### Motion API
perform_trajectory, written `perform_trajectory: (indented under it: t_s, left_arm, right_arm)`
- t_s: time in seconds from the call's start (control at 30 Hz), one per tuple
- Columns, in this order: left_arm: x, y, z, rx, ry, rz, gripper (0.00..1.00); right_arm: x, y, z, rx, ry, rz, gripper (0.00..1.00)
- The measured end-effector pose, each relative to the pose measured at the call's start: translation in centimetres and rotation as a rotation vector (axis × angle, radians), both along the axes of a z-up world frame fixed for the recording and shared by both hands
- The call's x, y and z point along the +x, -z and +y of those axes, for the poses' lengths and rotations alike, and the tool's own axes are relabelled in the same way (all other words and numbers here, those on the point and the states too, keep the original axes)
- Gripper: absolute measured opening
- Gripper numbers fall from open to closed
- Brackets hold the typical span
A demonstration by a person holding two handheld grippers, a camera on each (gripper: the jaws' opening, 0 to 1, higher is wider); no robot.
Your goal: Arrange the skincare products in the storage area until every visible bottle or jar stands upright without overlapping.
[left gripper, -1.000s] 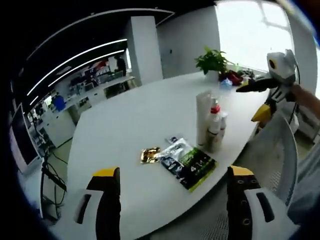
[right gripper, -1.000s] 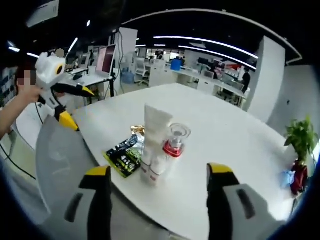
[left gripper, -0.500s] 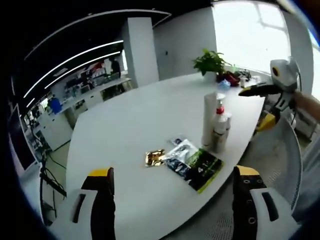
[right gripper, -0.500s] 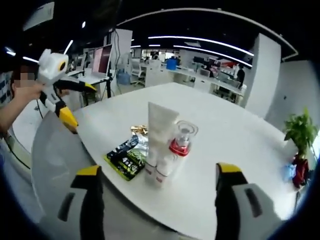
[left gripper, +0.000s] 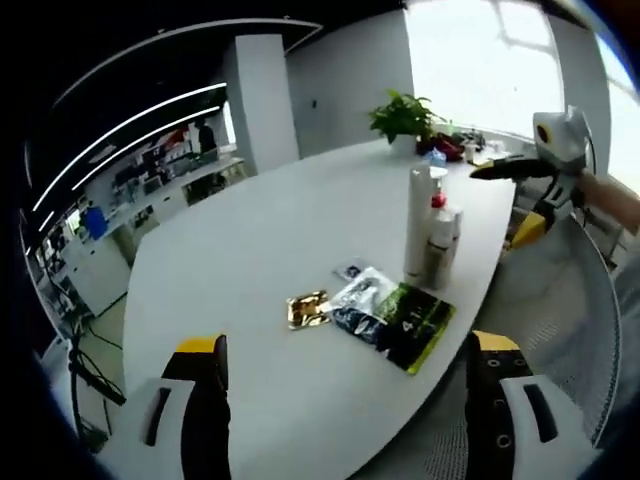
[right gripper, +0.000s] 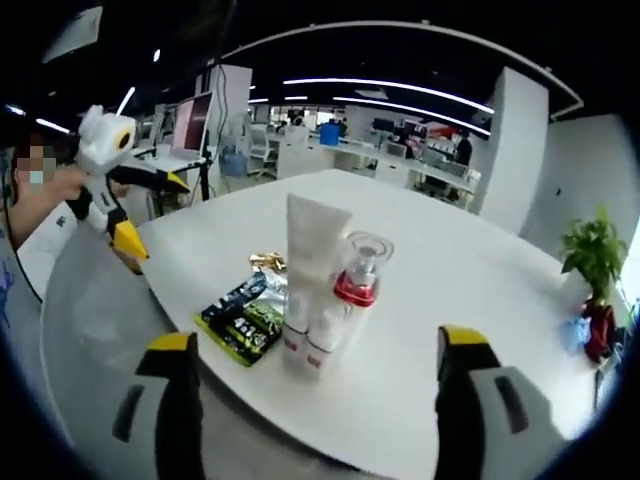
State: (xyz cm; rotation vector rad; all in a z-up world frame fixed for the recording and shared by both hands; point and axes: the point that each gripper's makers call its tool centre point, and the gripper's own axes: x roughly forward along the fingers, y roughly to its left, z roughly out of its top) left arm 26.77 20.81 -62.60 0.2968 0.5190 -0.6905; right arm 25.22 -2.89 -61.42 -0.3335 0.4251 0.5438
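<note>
Big white table, rounded edge, glossy top. Near its edge stands a tight cluster: tall white tube upright, cap down; clear-capped pump bottle with red collar right beside it, touching; one or two small white bottles tucked at their base, hard to separate in either view. Flat next to the cluster: green-black sachet, silver-dark sachet overlapping it, small gold packet just beside those. Far end of table: potted plant, with red and blue items near it, too blurred to identify.
</note>
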Motion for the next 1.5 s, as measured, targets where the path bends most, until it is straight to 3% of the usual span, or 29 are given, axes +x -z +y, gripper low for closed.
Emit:
perform_trajectory:
  t_s: [0.13, 0.27, 0.37, 0.47, 0.73, 0.97, 1.07, 1.27, 1.5]
  left_arm:
    - [0.5, 0.3, -0.1, -0.020, 0.020, 0.005, 0.97]
    - [0.7, 0.1, -0.4, -0.038, 0.037, 0.004, 0.97]
    - [0.9, 0.3, -0.3, -0.051, 0.032, 0.030, 0.97]
    - [1.0, 0.9, -0.2, -0.020, 0.041, 0.035, 0.97]
    - [2.4, 1.0, 0.1, -0.035, 0.035, 0.021, 0.97]
    - [3.9, 1.3, -0.6, 0.010, 0.079, 0.007, 0.97]
    - [4.8, 1.8, -0.6, 0.064, 0.115, -0.004, 0.97]
    - [6.3, 2.6, -1.3, 0.125, 0.184, 0.001, 0.96]
    - [8.2, 3.8, -1.8, 0.174, 0.244, 0.033, 0.94]
  right_arm:
    - [-0.2, -0.2, -0.2, 0.029, 0.010, 0.000, 0.99]
    - [-0.2, 0.0, -0.3, 0.008, 0.017, 0.007, 0.99]
    - [-0.2, 0.3, 0.1, 0.021, 0.016, 0.028, 0.99]
    - [-0.3, 0.9, 0.2, 0.000, 0.017, 0.041, 0.99]
    - [0.1, 0.0, 0.8, 0.031, -0.002, -0.010, 0.99]
    - [0.2, -0.6, 0.8, 0.035, -0.005, -0.031, 0.99]
    - [0.3, -0.7, 0.6, 0.036, -0.004, -0.032, 0.99]
    - [0.4, -0.6, -0.5, -0.007, 0.012, -0.028, 0.99]
    - [0.2, -0.1, -0.6, 0.018, 0.017, 0.005, 0.99]
